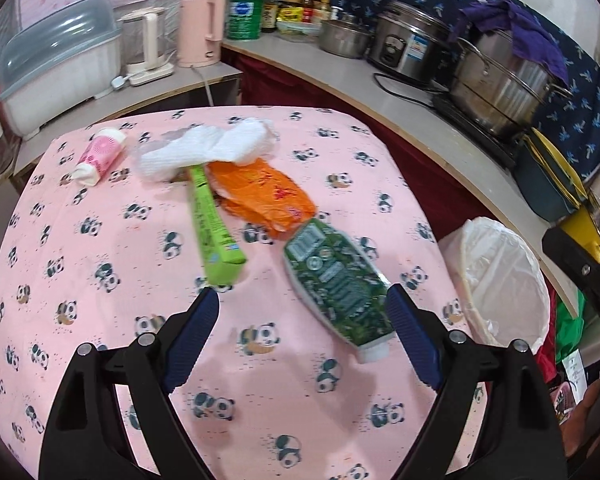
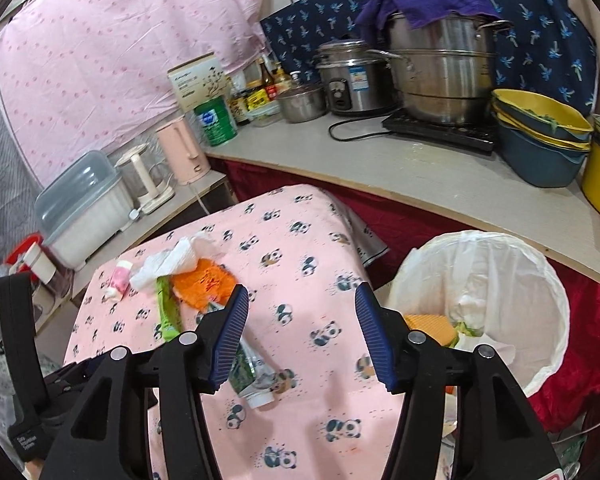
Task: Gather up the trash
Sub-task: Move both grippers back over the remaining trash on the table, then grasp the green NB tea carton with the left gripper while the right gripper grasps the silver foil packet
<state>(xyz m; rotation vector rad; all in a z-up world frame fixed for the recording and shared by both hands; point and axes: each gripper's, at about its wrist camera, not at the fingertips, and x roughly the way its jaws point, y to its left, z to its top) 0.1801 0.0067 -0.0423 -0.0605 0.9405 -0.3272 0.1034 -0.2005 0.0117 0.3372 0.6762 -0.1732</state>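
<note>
Trash lies on a table with a pink panda cloth (image 1: 100,320): a green tube (image 1: 336,280), a long green box (image 1: 212,220), an orange wrapper (image 1: 264,192), a crumpled white tissue (image 1: 216,148) and a small pink bottle (image 1: 100,156). My left gripper (image 1: 302,320) is open and empty, just above the cloth, with the tube beside its right finger. My right gripper (image 2: 302,328) is open and empty above the table. The tube (image 2: 252,376) lies behind its left finger. A bin with a white liner (image 2: 500,280) stands right of the table and holds some trash.
A counter (image 2: 420,168) behind the table carries steel pots, a rice cooker, stacked blue and yellow basins (image 2: 540,136), jars and a green can. A lower shelf at left holds a pink kettle (image 1: 200,32), a blender and a plastic container (image 1: 60,60).
</note>
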